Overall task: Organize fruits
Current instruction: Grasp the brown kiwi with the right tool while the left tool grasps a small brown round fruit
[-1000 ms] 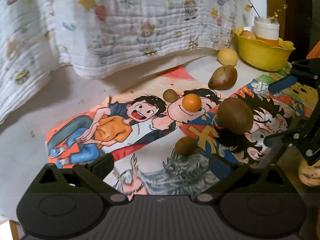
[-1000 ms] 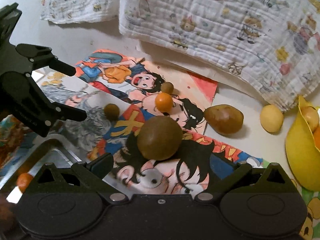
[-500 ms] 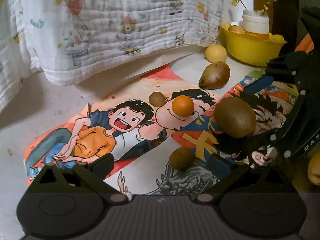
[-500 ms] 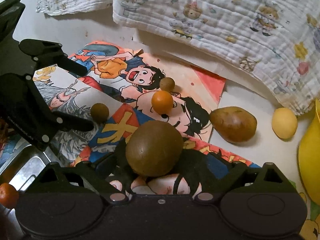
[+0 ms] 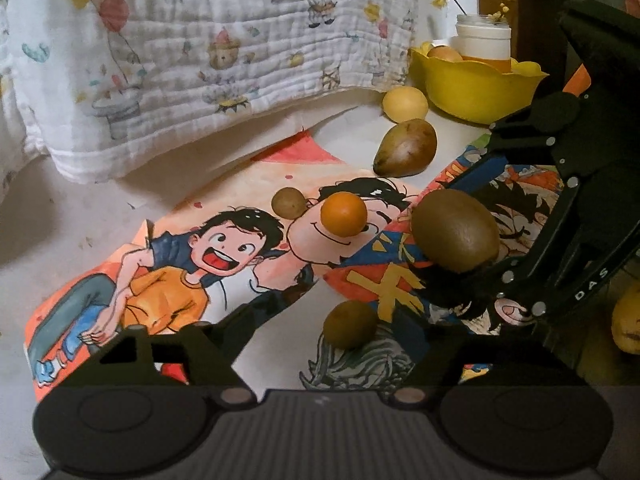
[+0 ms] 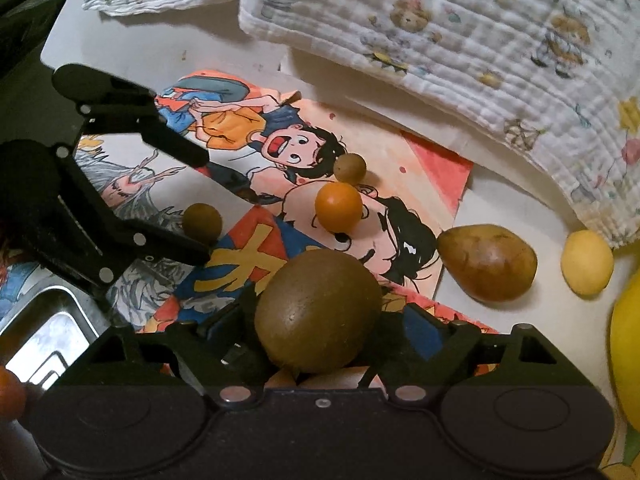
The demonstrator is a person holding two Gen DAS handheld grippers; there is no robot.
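A big brown kiwi (image 6: pixel 318 312) rests on the cartoon mat (image 6: pixel 248 256), right between the fingers of my right gripper (image 6: pixel 320 322). Its jaws are closing, with thin dark gaps left beside the kiwi. In the left wrist view the same kiwi (image 5: pixel 456 230) sits between the right gripper's (image 5: pixel 460 232) two fingers. My left gripper (image 5: pixel 320 328) is also closing, around a small brown fruit (image 5: pixel 350 330) that it does not touch. Further back lie a small orange fruit (image 5: pixel 344 214), another small brown fruit (image 5: pixel 288 202), a brown pear (image 5: pixel 406 148) and a yellow fruit (image 5: pixel 405 103).
A yellow bowl (image 5: pixel 480 88) holding fruit and a white jar (image 5: pixel 484 40) stands at the back right. A printed quilt (image 5: pixel 200 60) lies along the back. A metal tray (image 6: pixel 52 332) with an orange fruit (image 6: pixel 8 396) sits at the near left in the right wrist view.
Both grippers came forward and down towards the fruit. The kiwi now sits between the right fingers and the small brown fruit between the left ones. Both pairs of jaws have narrowed.
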